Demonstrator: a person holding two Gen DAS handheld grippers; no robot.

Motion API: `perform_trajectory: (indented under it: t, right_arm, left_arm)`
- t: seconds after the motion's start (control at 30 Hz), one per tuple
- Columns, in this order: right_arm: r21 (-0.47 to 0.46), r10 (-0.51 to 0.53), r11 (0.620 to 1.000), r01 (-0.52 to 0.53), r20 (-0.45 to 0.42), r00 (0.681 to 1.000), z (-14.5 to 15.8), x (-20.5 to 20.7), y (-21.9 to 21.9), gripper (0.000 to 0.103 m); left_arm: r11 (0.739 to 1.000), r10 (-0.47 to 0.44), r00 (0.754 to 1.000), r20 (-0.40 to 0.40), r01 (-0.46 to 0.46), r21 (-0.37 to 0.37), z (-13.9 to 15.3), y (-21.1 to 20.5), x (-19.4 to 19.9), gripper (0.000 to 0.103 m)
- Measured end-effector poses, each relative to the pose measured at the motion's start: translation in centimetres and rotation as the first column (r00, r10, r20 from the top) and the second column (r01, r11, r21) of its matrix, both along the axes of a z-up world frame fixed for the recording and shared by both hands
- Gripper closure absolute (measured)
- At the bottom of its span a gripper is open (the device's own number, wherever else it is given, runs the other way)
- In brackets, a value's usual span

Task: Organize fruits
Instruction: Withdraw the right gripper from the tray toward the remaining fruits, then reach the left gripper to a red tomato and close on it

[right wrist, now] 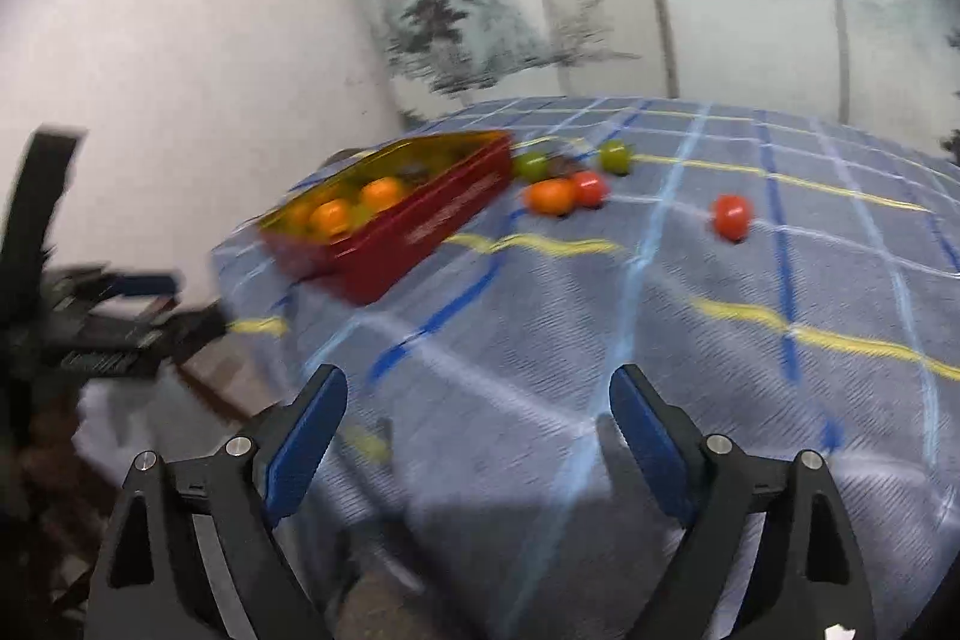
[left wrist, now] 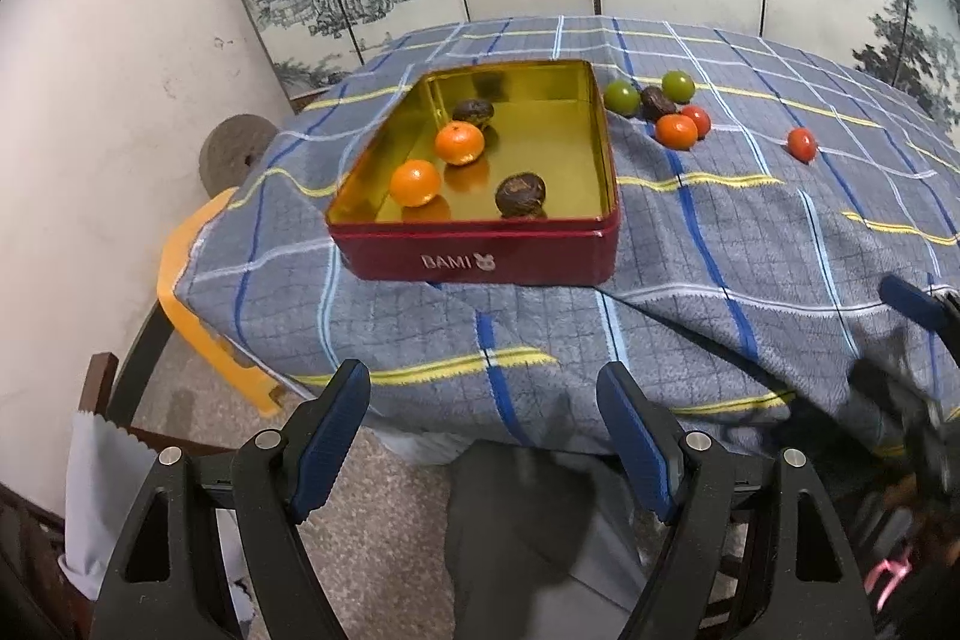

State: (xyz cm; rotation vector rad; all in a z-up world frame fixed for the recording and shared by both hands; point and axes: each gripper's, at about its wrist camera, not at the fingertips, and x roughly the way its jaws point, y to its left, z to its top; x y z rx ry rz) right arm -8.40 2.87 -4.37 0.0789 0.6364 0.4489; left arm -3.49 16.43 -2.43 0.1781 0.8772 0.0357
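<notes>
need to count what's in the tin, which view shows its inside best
The left wrist view: it looks down into the tin, sharp, showing two oranges and two dark fruits. The right wrist view is blurred and low, showing mostly its red side and two oranges.

Bare cloth lies between the red tin (left wrist: 480,253) and the lone tomato (left wrist: 801,144). The fruit cluster (left wrist: 666,109) crowds the tin's far right corner.

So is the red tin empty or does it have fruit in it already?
Partly filled: the red tin holds two oranges and two dark brown fruits; much gold floor still shows.
</notes>
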Motion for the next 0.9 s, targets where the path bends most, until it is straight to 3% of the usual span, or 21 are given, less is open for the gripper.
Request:
perform_trajectory:
  t: [0.13, 0.27, 0.4, 0.5, 0.63, 0.83, 0.9]
  right_arm:
    - [-0.024, 0.04, 0.999, -0.039, 0.049, 0.998, 2.1, -1.8, -0.3, 0.015]
    - [-0.061, -0.046, 0.997, 0.054, 0.123, 0.991, 5.4, -0.9, -4.3, 0.006]
    - [-0.075, -0.15, 0.984, 0.162, 0.14, 0.979, 7.1, 2.3, -10.2, 0.005]
    - [-0.128, -0.223, 0.963, 0.237, 0.119, 0.968, 6.7, 5.3, -14.6, 0.005]
    - [-0.105, -0.318, 0.942, 0.319, 0.026, 0.948, 4.7, 8.3, -20.3, 0.005]
    - [-0.017, -0.417, 0.909, 0.417, -0.077, 0.906, 0.9, 7.9, -25.1, 0.005]
    - [0.013, -0.422, 0.906, 0.424, -0.057, 0.905, 1.4, 6.8, -25.1, 0.005]
  left_arm:
    - [0.999, -0.043, 0.998, 0.048, 0.042, 0.023, 1.3, -0.5, 0.1, 0.025]
    - [0.993, -0.11, 0.989, 0.096, 0.105, 0.056, 2.9, -2.0, 0.7, 0.025]
    - [0.986, -0.164, 0.979, 0.125, 0.159, 0.044, 4.3, -3.1, 1.7, 0.023]
    - [0.98, -0.197, 0.967, 0.162, 0.19, 0.053, 5.3, -4.2, 2.4, 0.02]
    - [0.968, -0.25, 0.948, 0.196, 0.245, 0.049, 5.9, -5.6, 3.1, 0.019]
    - [0.968, -0.249, 0.949, 0.194, 0.249, 0.021, 6.4, -5.4, 3.5, 0.019]
    - [0.97, -0.241, 0.952, 0.189, 0.24, 0.031, 6.4, -5.1, 3.7, 0.019]
